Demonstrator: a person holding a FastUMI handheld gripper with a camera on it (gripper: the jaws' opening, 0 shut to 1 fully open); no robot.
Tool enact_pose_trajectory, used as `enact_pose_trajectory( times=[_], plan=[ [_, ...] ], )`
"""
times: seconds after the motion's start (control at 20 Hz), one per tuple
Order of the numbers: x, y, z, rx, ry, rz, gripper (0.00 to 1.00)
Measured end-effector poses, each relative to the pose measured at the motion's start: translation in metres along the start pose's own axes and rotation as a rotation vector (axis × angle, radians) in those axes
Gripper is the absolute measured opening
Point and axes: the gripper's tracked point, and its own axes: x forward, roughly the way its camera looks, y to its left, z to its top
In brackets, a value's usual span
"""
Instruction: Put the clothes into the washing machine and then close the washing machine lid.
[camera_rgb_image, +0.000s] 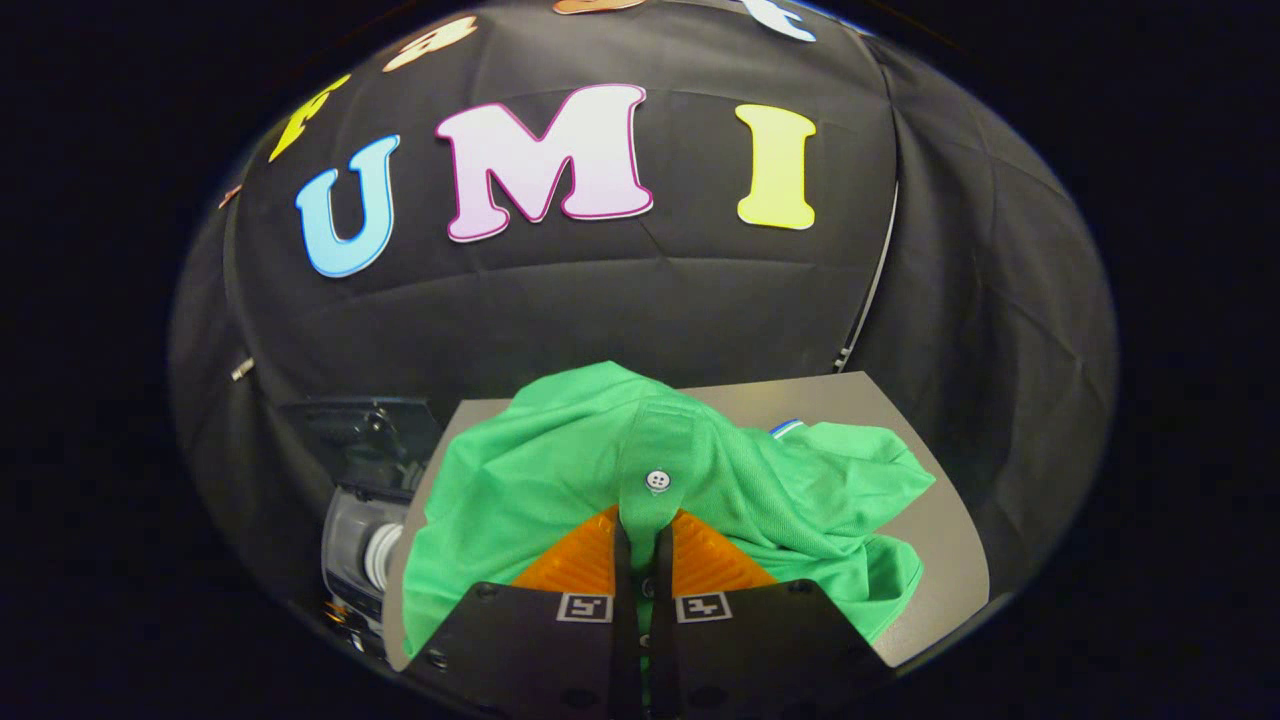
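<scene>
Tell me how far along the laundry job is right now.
Done: the tool is shut on the green button-front shirt, pinching a fold beside its white button. In hand: the shirt still drapes over the grey tabletop. Left: carry it to the washing machine beside the table, drop it in, close the lid.
</scene>
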Motion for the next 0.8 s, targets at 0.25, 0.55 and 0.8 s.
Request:
enact_pose_trajectory(
  times=[0.25, 0.55, 0.8],
  plan=[
    [-0.045, 0.012, 0.055, 0.032, -0.088, 0.027, 0.08],
    [-0.102, 0.06, 0.088, 0.045, -0.166, 0.11, 0.08],
    [-0.122, 0.129, 0.094, 0.027, -0.18, 0.198, 0.08]
  ],
)
